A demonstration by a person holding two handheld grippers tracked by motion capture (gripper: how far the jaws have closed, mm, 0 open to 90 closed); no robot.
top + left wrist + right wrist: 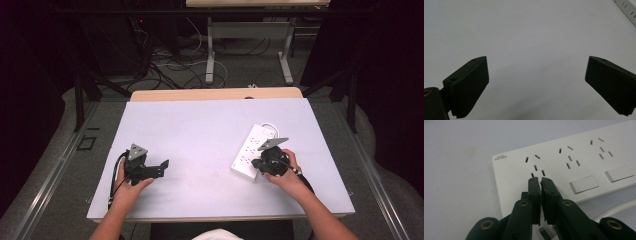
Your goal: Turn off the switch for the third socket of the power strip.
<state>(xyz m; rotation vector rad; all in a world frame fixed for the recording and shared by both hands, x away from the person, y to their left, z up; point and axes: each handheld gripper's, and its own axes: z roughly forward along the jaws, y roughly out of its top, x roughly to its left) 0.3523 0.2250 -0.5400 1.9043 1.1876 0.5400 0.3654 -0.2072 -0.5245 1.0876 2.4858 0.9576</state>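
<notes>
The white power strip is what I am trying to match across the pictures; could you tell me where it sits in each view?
High view: the white power strip lies right of centre on the table, under the right gripper.
Left gripper view: a short piece of its edge crosses the top right corner.
Right gripper view: it spans the centre and right.
Shared landmark: its rows of socket slots.

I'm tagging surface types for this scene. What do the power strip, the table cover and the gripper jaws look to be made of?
Power strip: probably hard white plastic, smooth with a slight sheen, with moulded slots and rocker switches. Table cover: a matte, pale sheet, perhaps paper or vinyl; a wooden edge shows beyond it. Right gripper jaws: matte black plastic by the look, with screw holes; the left gripper pads show fine ribbing.
</notes>
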